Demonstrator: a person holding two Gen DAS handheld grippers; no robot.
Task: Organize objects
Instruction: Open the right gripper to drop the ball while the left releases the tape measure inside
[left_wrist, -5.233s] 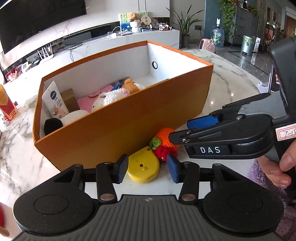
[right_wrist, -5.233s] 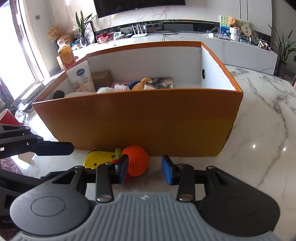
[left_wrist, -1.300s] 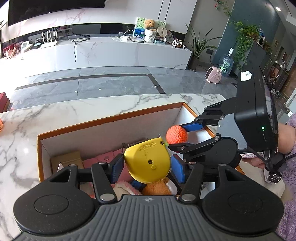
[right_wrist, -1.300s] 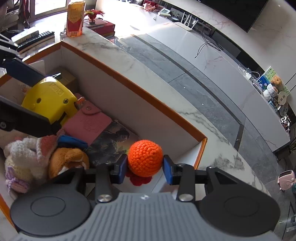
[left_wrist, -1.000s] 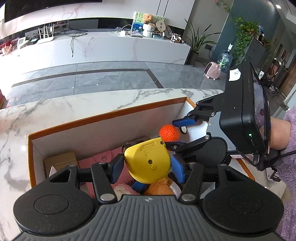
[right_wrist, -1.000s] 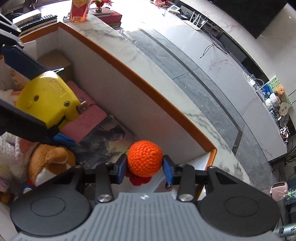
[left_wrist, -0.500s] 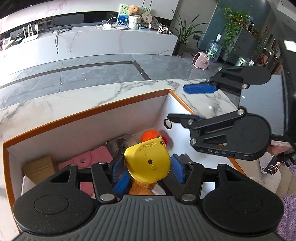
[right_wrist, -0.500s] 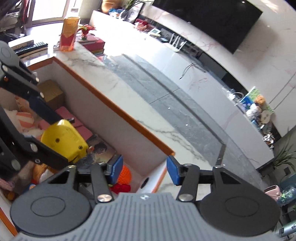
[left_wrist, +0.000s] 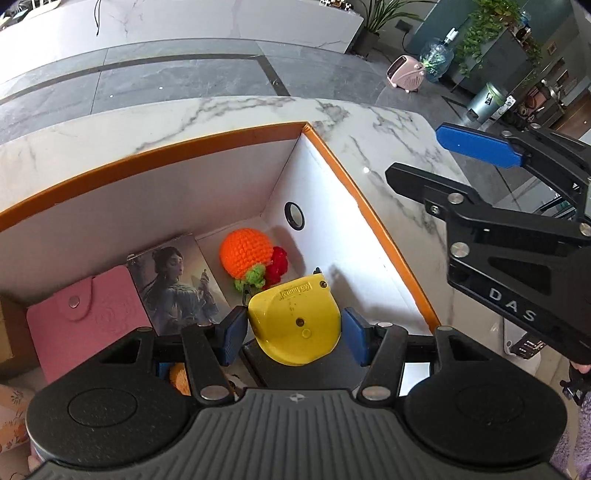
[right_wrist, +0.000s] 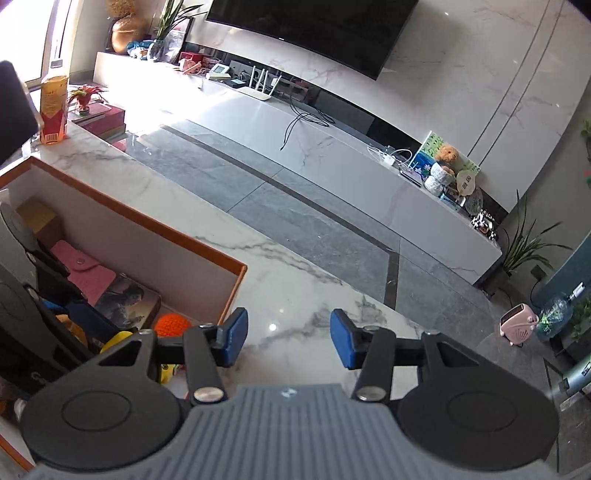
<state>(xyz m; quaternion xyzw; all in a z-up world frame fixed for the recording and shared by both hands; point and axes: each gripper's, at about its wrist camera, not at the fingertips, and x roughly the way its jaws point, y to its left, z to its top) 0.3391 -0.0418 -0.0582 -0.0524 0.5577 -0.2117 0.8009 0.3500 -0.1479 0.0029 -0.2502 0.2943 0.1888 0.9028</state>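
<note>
The orange box with white inner walls stands on the marble table. My left gripper is over its right end with the yellow tape measure between its blue pads; small gaps show on both sides, so the jaws look just opened. The orange crochet ball with its green and red tufts lies on the box floor in the far right corner; it also shows in the right wrist view. My right gripper is open and empty over the table right of the box, also visible in the left wrist view.
Inside the box lie a pink wallet, a picture card of a woman, a brown carton and soft toys under my left gripper. A drink bottle stands on the table beyond the box's left end.
My right gripper let go of the orange ball, which now lies in the box corner, and drew back up to the right. My left gripper lowered into the box and its pads parted from the tape measure.
</note>
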